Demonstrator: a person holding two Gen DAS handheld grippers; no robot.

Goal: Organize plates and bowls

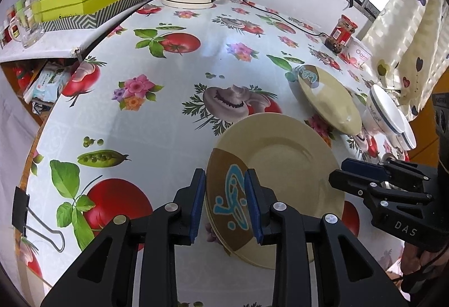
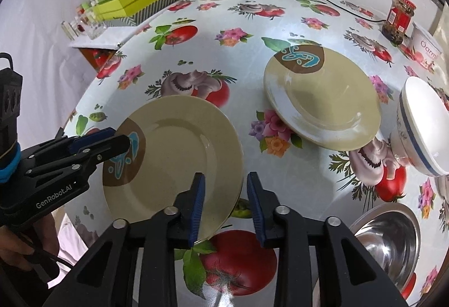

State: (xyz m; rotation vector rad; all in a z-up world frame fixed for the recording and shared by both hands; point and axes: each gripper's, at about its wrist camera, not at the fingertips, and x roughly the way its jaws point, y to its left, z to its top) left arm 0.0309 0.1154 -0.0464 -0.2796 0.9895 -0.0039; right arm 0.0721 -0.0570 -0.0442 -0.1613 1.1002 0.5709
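Two round, glazed beige plates show: the near plate (image 2: 179, 155) is held tilted above the vinyl tablecloth (image 1: 174, 88), brown-and-blue patch toward the left gripper (image 1: 226, 206). That gripper's blue pads straddle the patterned rim, though actual grip I cannot tell. Right gripper (image 2: 226, 208) is parted round the opposite rim. Far plate (image 2: 322, 99) lies flat beside two white blue-banded bowls (image 2: 421, 124); one steel bowl (image 2: 393, 239) nearer.
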